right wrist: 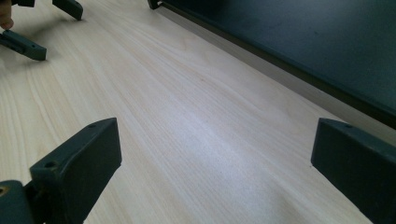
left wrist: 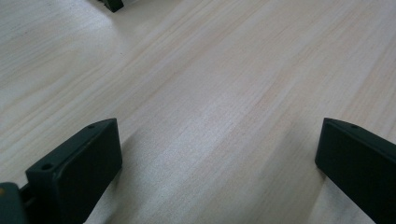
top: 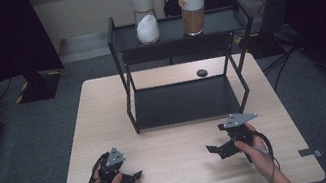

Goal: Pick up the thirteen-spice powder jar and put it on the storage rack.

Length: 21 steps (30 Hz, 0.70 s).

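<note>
Both sets of fingers were spread wide, grasping nothing. The left gripper point(top: 130, 177) sat at seven o'clock on the tabletop point(top: 186, 178), the right gripper point(top: 217, 150) at five. At twelve stood the black rack point(top: 188, 102), two jars point(top: 144, 16) up on its top shelf.

A light wooden table point(top: 103, 112) carries a black two-tier metal shelf rack point(top: 181, 63) at its far half. On the rack's top tier stand two white-lidded jars: the jar of white powder point(top: 144, 16) at left, the jar of brown granules point(top: 193, 8) at right. A small black disc point(top: 202, 72) lies on the tabletop behind the lower tier. Near the front edge, the left gripper point(top: 133, 177) and right gripper point(top: 214, 150) rest in the person's hands, jaws spread, pointing toward each other.
</note>
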Each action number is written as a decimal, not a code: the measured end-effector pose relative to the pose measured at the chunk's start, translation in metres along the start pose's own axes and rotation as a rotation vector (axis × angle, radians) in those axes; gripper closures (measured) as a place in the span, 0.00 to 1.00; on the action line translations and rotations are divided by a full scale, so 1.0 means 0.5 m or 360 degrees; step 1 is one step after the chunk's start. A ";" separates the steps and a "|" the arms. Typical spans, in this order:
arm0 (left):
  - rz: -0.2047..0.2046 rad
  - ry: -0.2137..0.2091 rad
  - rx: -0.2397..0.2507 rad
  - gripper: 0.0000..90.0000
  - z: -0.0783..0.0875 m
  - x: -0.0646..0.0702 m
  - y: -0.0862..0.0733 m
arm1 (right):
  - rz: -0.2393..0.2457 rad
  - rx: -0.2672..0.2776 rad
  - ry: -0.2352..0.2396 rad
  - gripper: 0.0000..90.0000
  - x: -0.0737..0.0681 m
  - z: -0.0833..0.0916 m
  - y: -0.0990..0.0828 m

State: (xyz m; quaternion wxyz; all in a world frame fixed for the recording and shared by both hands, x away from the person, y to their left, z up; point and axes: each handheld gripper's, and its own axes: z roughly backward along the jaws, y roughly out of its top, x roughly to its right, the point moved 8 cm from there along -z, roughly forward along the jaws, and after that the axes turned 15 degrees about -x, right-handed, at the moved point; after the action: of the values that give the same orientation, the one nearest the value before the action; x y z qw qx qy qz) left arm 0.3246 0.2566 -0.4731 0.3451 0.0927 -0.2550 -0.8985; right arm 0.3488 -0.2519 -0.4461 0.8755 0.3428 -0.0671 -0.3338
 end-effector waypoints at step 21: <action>0.0000 0.0000 0.0000 0.00 0.000 0.000 0.000 | -0.0002 -0.0012 -0.0034 0.01 0.019 0.034 -0.040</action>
State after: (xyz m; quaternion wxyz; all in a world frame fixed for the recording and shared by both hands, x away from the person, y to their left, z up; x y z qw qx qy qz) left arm 0.3246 0.2566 -0.4731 0.3451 0.0927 -0.2549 -0.8985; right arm 0.3396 -0.2782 -0.4475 0.8758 0.3361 -0.0748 -0.3383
